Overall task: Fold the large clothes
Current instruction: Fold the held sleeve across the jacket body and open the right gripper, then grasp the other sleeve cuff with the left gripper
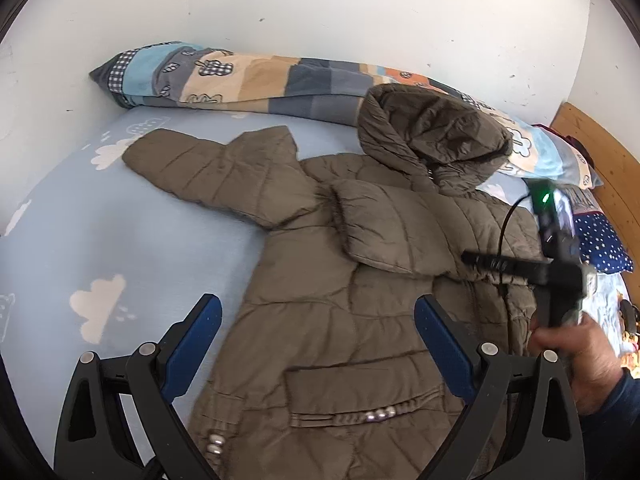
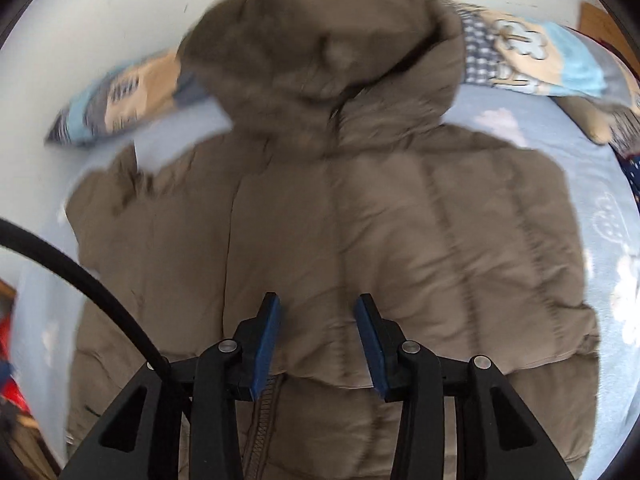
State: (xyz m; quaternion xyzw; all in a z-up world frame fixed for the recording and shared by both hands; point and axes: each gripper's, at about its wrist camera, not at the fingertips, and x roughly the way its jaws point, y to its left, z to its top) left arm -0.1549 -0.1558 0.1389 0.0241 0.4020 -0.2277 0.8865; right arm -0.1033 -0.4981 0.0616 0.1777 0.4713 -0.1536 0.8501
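Observation:
An olive-brown hooded puffer jacket (image 1: 360, 280) lies on a light blue cloud-print bed sheet (image 1: 100, 240). Its left sleeve (image 1: 208, 172) stretches out toward the wall. The other sleeve (image 1: 384, 228) is folded across the chest. The hood (image 1: 432, 128) rests against the pillows. My left gripper (image 1: 318, 320) is wide open above the jacket's lower body, holding nothing. My right gripper (image 2: 318, 320) is open with a narrower gap, just above the folded sleeve on the jacket (image 2: 360, 240), holding nothing. It also shows at the right of the left wrist view (image 1: 552, 268), held in a hand.
A long patchwork pillow (image 1: 260, 80) lies along the white wall behind the jacket. A navy star-print cushion (image 1: 600, 244) and a wooden headboard (image 1: 600, 152) are at the right. A black cable (image 2: 80, 272) crosses the left of the right wrist view.

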